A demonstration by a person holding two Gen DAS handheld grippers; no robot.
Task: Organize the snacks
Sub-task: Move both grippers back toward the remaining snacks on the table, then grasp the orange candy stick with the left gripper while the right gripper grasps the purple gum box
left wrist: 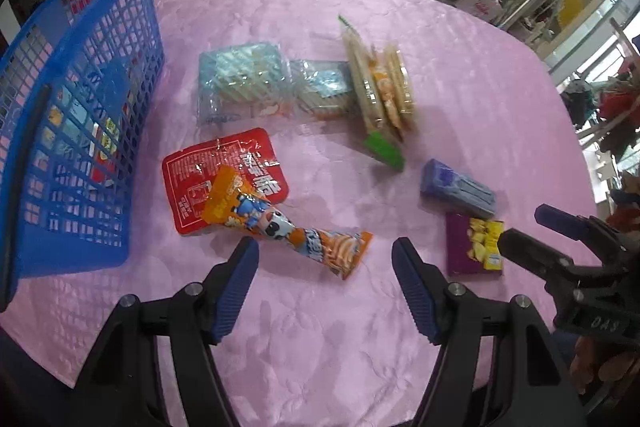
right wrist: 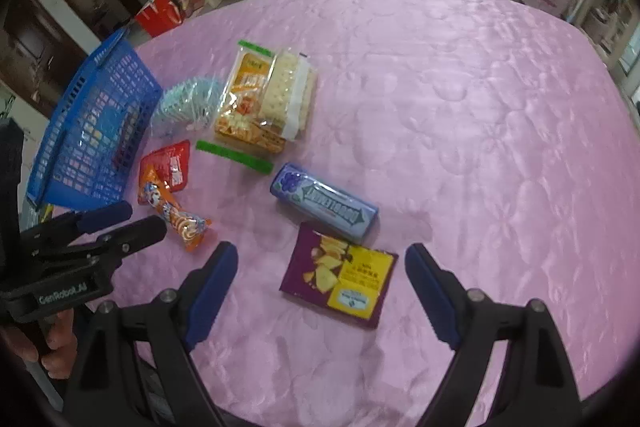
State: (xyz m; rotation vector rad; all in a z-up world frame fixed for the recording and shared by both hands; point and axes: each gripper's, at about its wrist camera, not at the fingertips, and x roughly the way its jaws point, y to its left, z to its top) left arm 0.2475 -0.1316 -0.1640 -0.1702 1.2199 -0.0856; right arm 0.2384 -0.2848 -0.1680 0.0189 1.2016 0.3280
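Left gripper [left wrist: 325, 253]: lower centre of its own view, jaws apart, nothing between the blue pads, pitched steeply down.
Right gripper [right wrist: 322, 259]: lower centre of its view, jaws spread wider, nothing gripped.
Left hand [right wrist: 56, 341]: lower left of the right view, fingers wrapped round the black handle.
Right hand [left wrist: 600, 367]: lower right edge of the left view, partly visible.

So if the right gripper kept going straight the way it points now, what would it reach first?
Most likely the purple snack packet: it lies flat on the pink tablecloth, just ahead between the right gripper's open jaws. Depth is hard to judge; it might touch cloth just short of it.
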